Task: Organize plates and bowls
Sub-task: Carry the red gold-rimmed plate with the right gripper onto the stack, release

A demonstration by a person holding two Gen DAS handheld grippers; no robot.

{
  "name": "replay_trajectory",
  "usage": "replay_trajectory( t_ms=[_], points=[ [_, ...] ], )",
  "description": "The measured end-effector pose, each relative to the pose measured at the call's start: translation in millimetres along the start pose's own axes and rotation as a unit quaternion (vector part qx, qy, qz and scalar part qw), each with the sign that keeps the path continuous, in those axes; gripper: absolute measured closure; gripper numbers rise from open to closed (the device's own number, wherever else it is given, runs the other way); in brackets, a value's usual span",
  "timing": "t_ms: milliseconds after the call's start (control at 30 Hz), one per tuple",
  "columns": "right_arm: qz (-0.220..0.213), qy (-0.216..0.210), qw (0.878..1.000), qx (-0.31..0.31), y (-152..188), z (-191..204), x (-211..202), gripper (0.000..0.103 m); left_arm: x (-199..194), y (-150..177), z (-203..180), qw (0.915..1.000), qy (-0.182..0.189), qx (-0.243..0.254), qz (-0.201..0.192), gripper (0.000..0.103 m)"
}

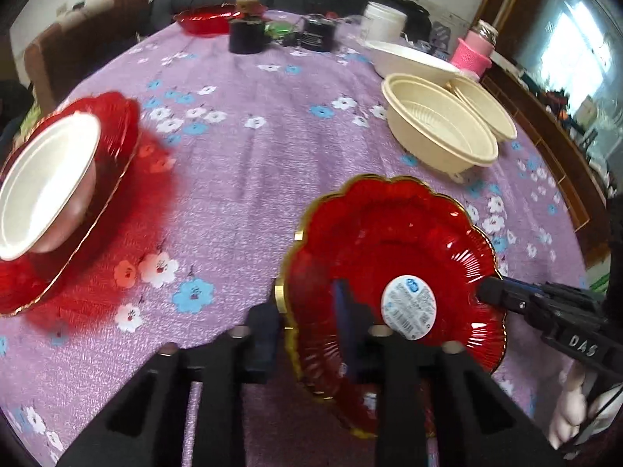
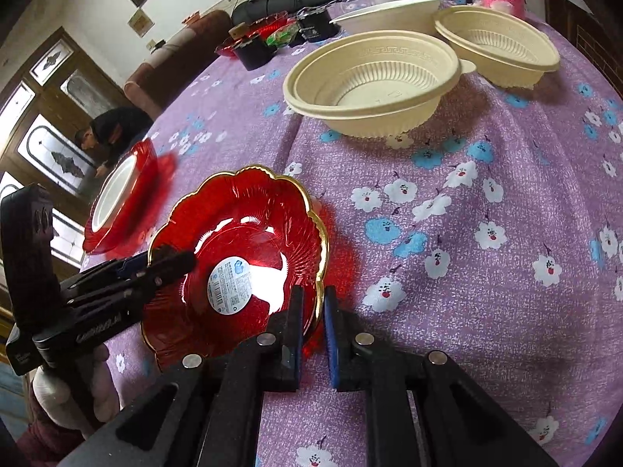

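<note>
We are pinching the red plate point(image 1: 393, 272) from both sides: our left gripper point(image 1: 311, 327) is clamping its near rim, our right gripper point(image 2: 313, 334) its opposite rim. The plate is sitting tilted on the purple cloth point(image 2: 486, 272). Beyond it two cream bowls point(image 2: 373, 85) are standing side by side; farther left, a white bowl point(image 1: 46, 183) is resting in another red plate point(image 1: 117, 124).

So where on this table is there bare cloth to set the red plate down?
Bare cloth lies in the middle, between the held red plate, the red plate with a white bowl and the cream bowls. More lies right of the held plate in the right wrist view. The far edge is crowded with containers.
</note>
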State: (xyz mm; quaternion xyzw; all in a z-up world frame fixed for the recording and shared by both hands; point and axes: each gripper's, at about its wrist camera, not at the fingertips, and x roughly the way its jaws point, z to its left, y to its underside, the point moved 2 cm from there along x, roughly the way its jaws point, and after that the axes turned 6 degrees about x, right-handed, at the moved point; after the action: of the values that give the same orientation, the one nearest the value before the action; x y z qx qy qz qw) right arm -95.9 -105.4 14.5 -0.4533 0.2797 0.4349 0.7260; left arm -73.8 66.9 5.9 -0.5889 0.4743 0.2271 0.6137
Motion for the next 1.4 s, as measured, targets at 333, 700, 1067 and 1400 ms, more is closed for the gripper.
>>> replay_trajectory(
  t_ms=[333, 700, 1067, 1400],
  points=[
    [-0.038, -0.042, 0.998, -0.018, -20.6, 51.8, -15.3, 0.092, -70.9, -8.3, 33.8, 0.9949, -0.043, -0.033, -0.085, 0.086],
    [-0.031, -0.093, 0.991, -0.094, -77.7, 212.7, 37.9, 0.092, -105.4, -33.4, 179.0, 0.9768, -0.143, -0.117, -0.107, 0.076],
    [0.010, -0.039, 0.993, -0.114, -98.0, 257.3, 115.6, 0.092, -70.8, -41.3, 242.5, 0.9765, -0.157, -0.132, -0.065, 0.076],
    [-0.005, -0.019, 0.991, -0.134, -95.3, 259.8, 119.7, 0.090, -65.6, -37.9, 236.5, 0.9794, -0.155, -0.112, -0.065, 0.058]
  ],
)
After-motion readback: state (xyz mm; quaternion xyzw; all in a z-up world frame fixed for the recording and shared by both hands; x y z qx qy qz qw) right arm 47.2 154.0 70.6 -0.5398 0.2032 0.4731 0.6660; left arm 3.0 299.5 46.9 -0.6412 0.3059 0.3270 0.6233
